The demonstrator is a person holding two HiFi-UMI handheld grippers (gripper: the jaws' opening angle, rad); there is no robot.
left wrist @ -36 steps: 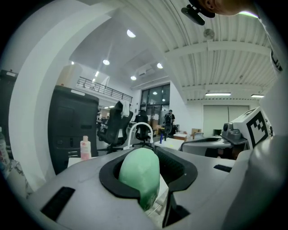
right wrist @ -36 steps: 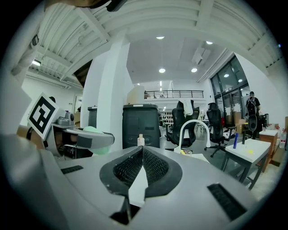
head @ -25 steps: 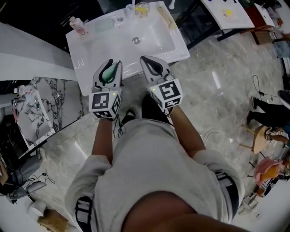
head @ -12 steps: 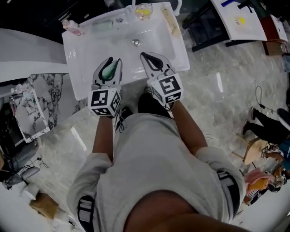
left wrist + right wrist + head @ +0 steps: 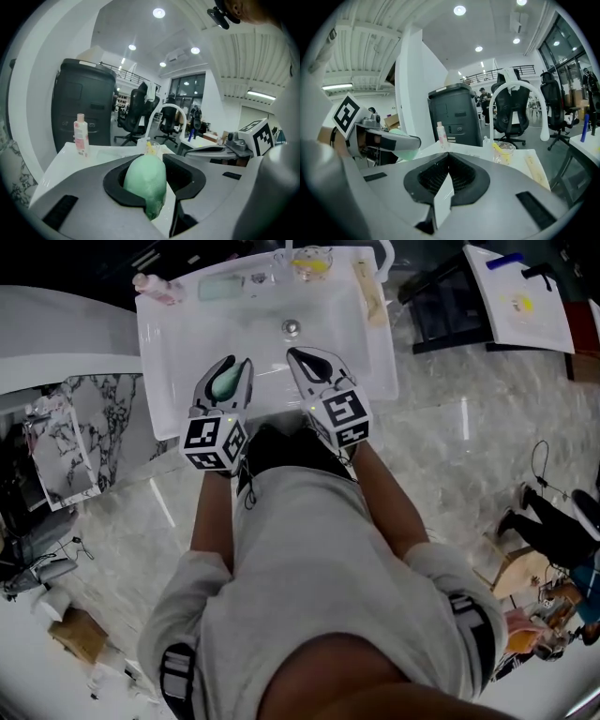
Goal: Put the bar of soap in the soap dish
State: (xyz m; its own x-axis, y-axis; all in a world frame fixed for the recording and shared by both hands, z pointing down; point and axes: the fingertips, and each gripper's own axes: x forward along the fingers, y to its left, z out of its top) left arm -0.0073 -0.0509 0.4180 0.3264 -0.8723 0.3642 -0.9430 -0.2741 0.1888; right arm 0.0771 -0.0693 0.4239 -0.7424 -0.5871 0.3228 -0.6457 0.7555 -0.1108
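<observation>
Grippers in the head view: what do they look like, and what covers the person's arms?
The left gripper and right gripper are grey, with tapered jaws lined by black pads. Each carries a cube of black-and-white square markers. The person wears a grey short-sleeved shirt.

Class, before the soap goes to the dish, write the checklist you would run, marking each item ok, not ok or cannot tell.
1. Bar of soap gripped between the left gripper's jaws: ok.
2. Right gripper shut, empty, clear of the soap: ok.
3. Soap dish in sight on the sink's back ledge: ok.
4. Dish empty: cannot tell, too small.
5. Pink bottle stands clear, left of the dish: ok.
6. Soap above the dish: not ok, it is over the sink's front edge.
</observation>
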